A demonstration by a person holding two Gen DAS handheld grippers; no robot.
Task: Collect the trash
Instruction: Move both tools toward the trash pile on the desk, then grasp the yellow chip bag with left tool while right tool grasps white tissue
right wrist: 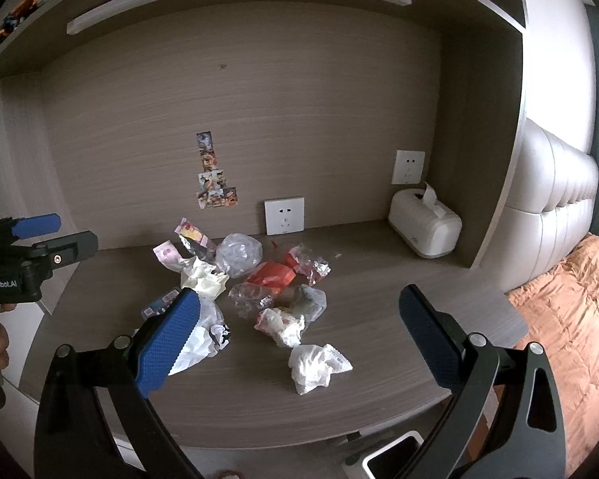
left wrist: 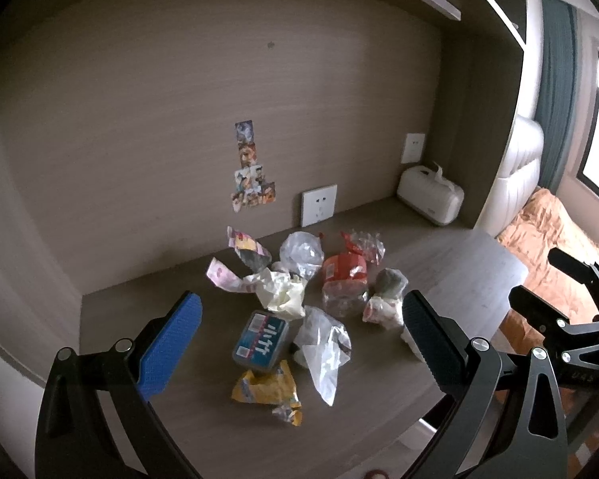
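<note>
Since nothing is gripped yet, start with the loose white tissue [right wrist: 319, 367] near the bench's [right wrist: 439, 279] front edge, pinching its bulk, not a flap. Remaining trash [left wrist: 299, 295] clusters mid-bench. Both the left gripper [left wrist: 299, 327] and right gripper [right wrist: 299, 319] hover above it, fingers spread wide, angled down.

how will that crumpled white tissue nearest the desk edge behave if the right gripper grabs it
The crumpled white tissue looks soft and very light, so it will probably squash between the fingers rather than resist. Its loose folds may let only a corner be caught. It lies apart from the pile, so a nudge would likely just slide it across the desk.
</note>
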